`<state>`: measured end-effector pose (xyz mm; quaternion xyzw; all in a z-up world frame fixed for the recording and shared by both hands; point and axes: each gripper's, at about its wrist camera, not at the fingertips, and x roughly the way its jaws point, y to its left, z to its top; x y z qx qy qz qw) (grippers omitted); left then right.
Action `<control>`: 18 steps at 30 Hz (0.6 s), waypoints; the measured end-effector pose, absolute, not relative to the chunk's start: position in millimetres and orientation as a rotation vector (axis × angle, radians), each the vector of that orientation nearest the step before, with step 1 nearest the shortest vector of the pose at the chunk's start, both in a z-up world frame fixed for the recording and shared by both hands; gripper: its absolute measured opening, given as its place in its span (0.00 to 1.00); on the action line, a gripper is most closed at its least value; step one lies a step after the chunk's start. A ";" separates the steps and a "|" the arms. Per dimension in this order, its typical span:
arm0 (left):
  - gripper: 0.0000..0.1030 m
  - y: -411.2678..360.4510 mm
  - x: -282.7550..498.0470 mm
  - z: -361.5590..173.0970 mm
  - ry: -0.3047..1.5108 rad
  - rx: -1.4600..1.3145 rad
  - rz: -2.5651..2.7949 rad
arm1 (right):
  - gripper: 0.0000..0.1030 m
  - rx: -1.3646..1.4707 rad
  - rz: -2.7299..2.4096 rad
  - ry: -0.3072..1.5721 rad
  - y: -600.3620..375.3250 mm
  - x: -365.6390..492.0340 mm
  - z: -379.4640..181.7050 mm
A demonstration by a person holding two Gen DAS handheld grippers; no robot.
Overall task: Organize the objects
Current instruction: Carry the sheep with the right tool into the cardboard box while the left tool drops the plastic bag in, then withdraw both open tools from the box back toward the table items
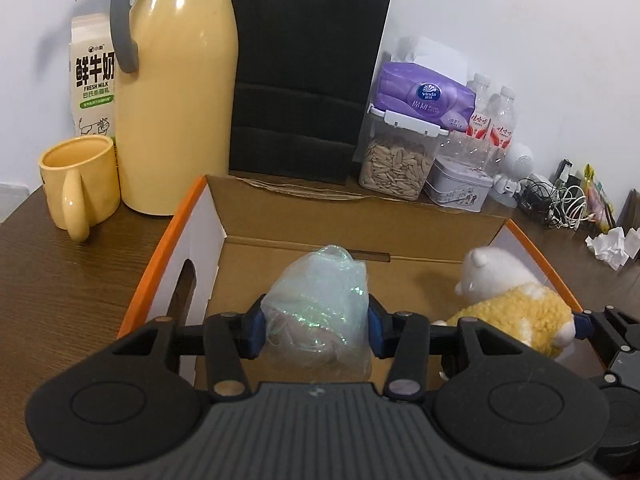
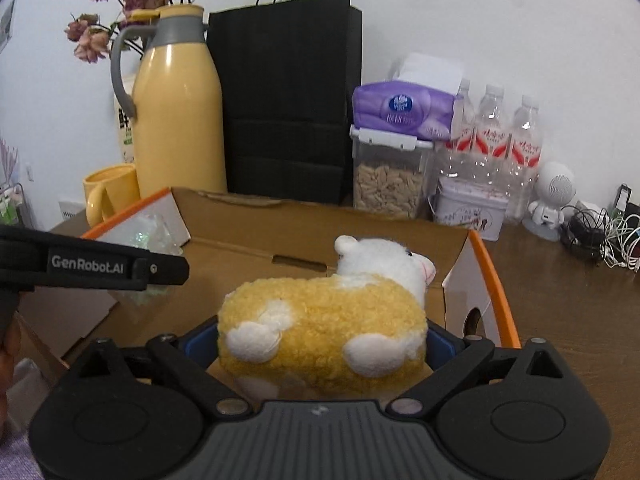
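An open cardboard box [image 1: 360, 216] with orange edges stands on the wooden table; it also shows in the right wrist view [image 2: 360, 224]. My left gripper [image 1: 316, 326] is shut on a shimmering clear plastic bag [image 1: 320, 300] and holds it inside the box. My right gripper [image 2: 322, 340] is shut on a yellow and white plush sheep [image 2: 324, 320], held over the box's right side. The sheep also shows at the right in the left wrist view [image 1: 516, 304]. The left gripper's body [image 2: 92, 266] and the bag [image 2: 150, 232] show at the left in the right wrist view.
Behind the box stand a yellow thermos [image 1: 176, 92], yellow mug [image 1: 80, 184], milk carton [image 1: 92, 76], black paper bag [image 1: 304, 68], seed container [image 1: 396, 164] under a purple tissue pack [image 1: 424, 96], water bottles [image 2: 492, 128], a tin [image 1: 458, 190], a white robot figure [image 2: 552, 196], cables [image 1: 560, 200] and crumpled paper [image 1: 612, 246].
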<state>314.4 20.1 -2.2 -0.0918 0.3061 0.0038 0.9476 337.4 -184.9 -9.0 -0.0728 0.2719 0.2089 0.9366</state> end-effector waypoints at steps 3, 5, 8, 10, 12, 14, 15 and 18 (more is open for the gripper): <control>0.64 18.1 310.7 -0.1 0.606 -0.167 0.012 | 0.99 -0.154 0.424 0.575 -184.8 337.1 -9.7; 0.96 14.3 309.3 3.0 0.592 -0.150 0.027 | 1.00 -0.155 0.418 0.572 -184.8 336.1 -9.1; 1.00 9.7 305.2 8.9 0.565 -0.129 0.033 | 1.00 -0.151 0.412 0.575 -186.7 336.3 -8.4; 1.00 8.0 303.1 12.1 0.548 -0.128 0.029 | 1.00 -0.147 0.406 0.576 -187.5 336.5 -8.1; 1.00 7.4 301.7 14.6 0.538 -0.128 0.030 | 1.00 -0.141 0.413 0.565 -188.4 335.1 -5.6; 1.00 7.9 300.6 16.9 0.530 -0.135 0.034 | 1.00 -0.140 0.420 0.550 -188.8 331.9 -1.8; 1.00 8.2 299.4 18.5 0.522 -0.138 0.034 | 1.00 -0.140 0.424 0.542 -189.1 330.1 0.0; 1.00 8.0 294.3 24.5 0.498 -0.134 0.043 | 1.00 -0.139 0.424 0.525 -190.5 325.6 5.0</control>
